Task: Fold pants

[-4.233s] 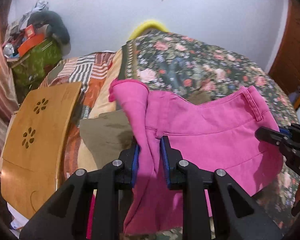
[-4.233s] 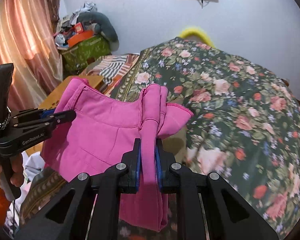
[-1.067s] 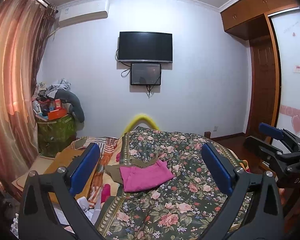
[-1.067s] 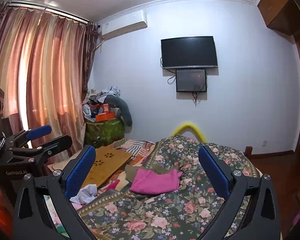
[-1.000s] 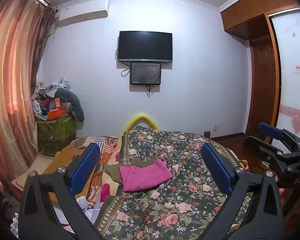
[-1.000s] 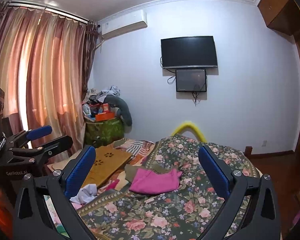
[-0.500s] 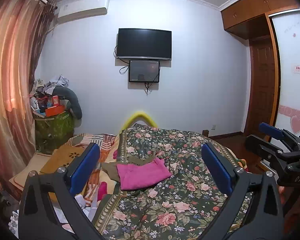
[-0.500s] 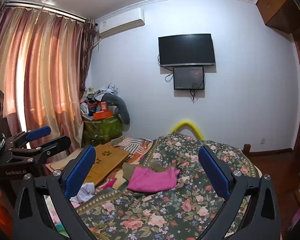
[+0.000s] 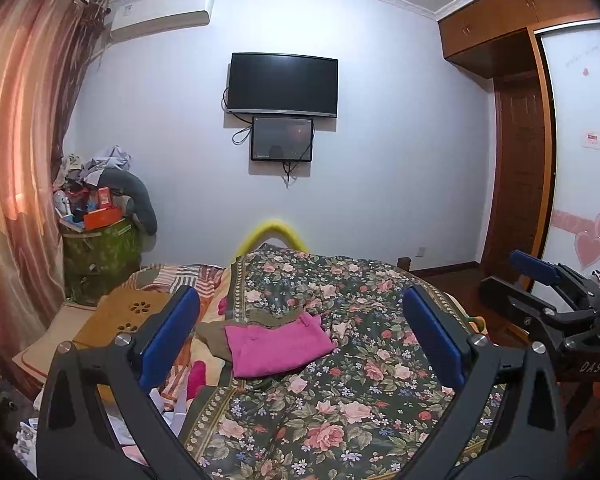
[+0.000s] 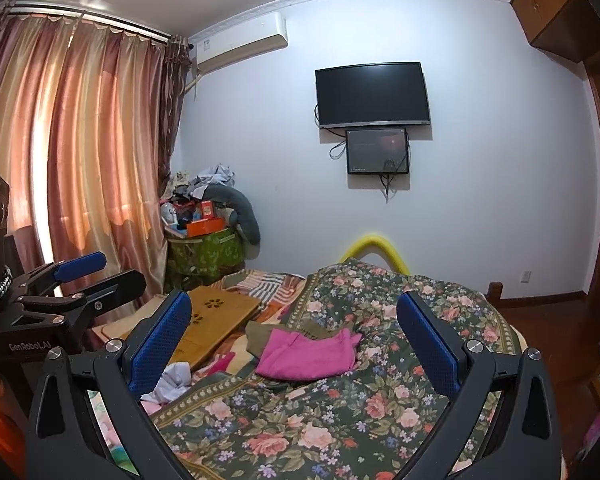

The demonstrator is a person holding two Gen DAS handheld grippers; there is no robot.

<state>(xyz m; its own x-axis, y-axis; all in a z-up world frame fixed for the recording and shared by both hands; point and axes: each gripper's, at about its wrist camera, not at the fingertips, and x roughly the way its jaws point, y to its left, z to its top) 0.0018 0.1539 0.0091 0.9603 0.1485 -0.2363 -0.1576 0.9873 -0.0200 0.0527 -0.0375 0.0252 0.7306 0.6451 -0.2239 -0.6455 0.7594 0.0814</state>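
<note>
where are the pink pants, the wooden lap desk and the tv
pink pants (image 9: 278, 346), left wrist view, middle of the folded cloth
wooden lap desk (image 10: 214, 322), right wrist view, its top below the flower cutout
tv (image 9: 282, 84), left wrist view, centre of the dark screen

The folded pants (image 9: 278, 344) are bright pink, and they lie on a bedspread (image 9: 352, 396) of dark green with pink, red and white flowers and a pale border of small leaves. Beside it there is an olive-brown cloth (image 9: 212, 338), a blanket (image 10: 266, 282) with orange, white and dark stripes, and a light brown wooden board (image 10: 214, 320) with flower-shaped holes. The curtain (image 10: 80, 168) is shiny pink and gold, the wall (image 9: 380, 180) pale bluish white, the television (image 9: 282, 85) black, and both grippers are black with blue pads (image 9: 168, 336).
</note>
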